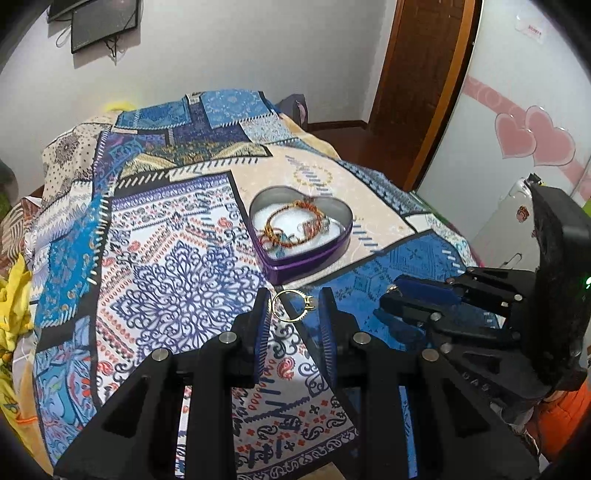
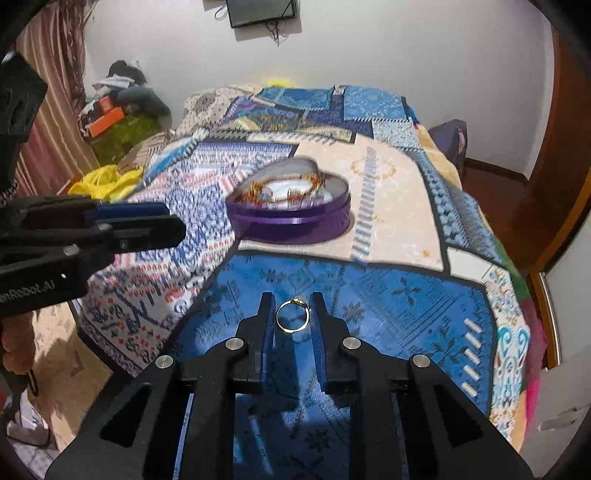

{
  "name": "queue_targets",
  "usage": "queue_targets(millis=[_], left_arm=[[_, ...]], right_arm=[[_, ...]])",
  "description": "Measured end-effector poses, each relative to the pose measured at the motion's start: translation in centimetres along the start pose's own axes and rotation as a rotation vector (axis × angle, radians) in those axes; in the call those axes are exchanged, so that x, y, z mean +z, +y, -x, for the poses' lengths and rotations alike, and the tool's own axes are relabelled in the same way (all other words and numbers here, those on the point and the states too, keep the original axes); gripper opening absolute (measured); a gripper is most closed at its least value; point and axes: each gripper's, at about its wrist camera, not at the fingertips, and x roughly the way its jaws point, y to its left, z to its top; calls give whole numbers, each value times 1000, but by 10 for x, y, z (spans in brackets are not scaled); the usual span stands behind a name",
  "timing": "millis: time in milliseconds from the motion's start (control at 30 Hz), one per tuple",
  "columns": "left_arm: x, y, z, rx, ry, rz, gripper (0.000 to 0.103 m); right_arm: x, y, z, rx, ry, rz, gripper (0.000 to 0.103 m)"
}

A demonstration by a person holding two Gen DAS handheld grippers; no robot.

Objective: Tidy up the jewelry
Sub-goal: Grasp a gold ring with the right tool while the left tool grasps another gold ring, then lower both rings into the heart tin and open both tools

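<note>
Gold ring is pinched across its band in my right tool, hanging over the near end of the bed. My left tool looks closed on a second ring the same way, just short of the purple heart tin mid-bed, which already has bracelets in it. These rings are tiny, stiff, light and slick, so I'd guess they could twist or pop out. Grip the plain band, not the stone setting.

I see a patchwork bedspread covering the bed. Yellow cloth lies at its left edge. A dark screen hangs on the wall beyond it.
</note>
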Motion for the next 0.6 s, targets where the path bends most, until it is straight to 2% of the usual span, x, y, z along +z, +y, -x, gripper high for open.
queue_targets(millis=[433, 600], left_arm=[[28, 10, 15, 20, -87, 11, 25], [40, 13, 17, 24, -112, 5, 25]], right_arm=[[45, -6, 26, 6, -155, -15, 17], [55, -6, 20, 6, -176, -18, 17]])
